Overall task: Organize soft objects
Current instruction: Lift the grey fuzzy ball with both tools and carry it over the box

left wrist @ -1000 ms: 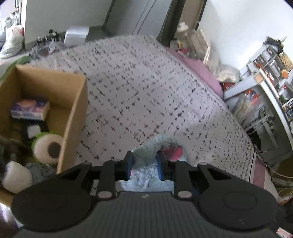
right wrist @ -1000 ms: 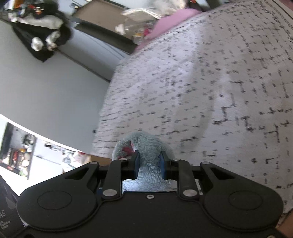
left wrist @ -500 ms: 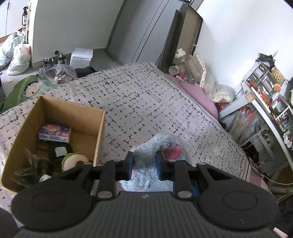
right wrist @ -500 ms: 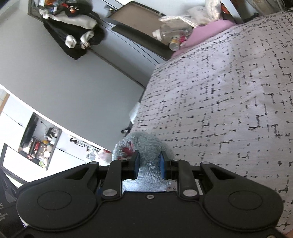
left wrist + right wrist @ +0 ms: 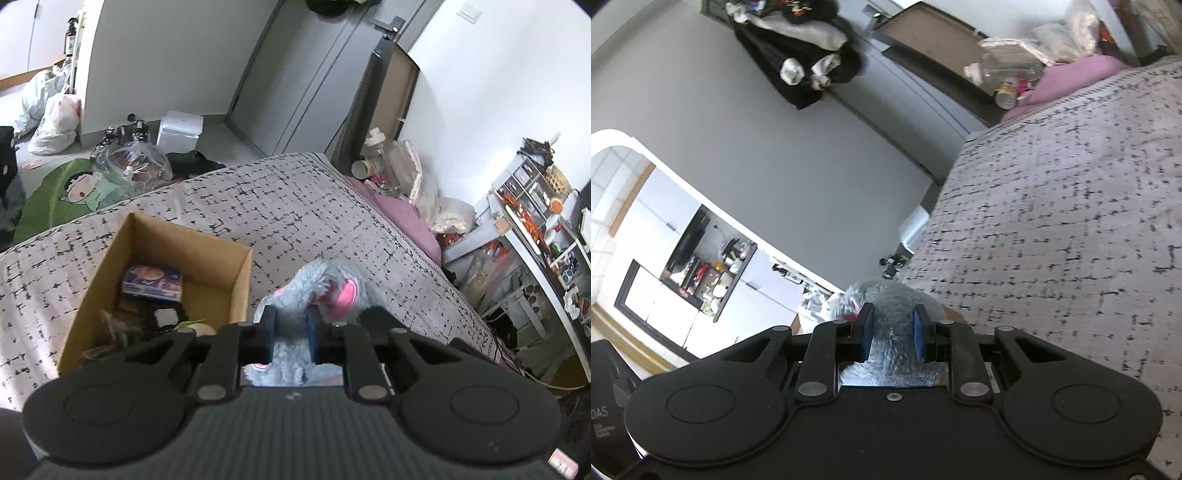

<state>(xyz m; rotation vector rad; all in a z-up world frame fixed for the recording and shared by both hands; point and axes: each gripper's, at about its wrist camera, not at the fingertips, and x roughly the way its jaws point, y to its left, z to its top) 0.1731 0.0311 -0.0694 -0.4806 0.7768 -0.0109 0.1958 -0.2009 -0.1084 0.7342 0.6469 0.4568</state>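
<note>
Currently both the left gripper [image 5: 290,334] and right gripper [image 5: 892,336] clamp the grey plush toy [image 5: 325,291] above the bed [image 5: 295,218], the left jaws having just tightened; next, carry it over the cardboard box [image 5: 236,291] and release.

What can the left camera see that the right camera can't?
Only the left wrist view shows the cardboard box with things inside, and the shelves at the right. Only the right wrist view shows dark clothes hanging and a kitchen doorway. Both show the patterned bedspread and a fluffy grey plush toy, with each gripper's jaws squeezing grey fur.
</note>
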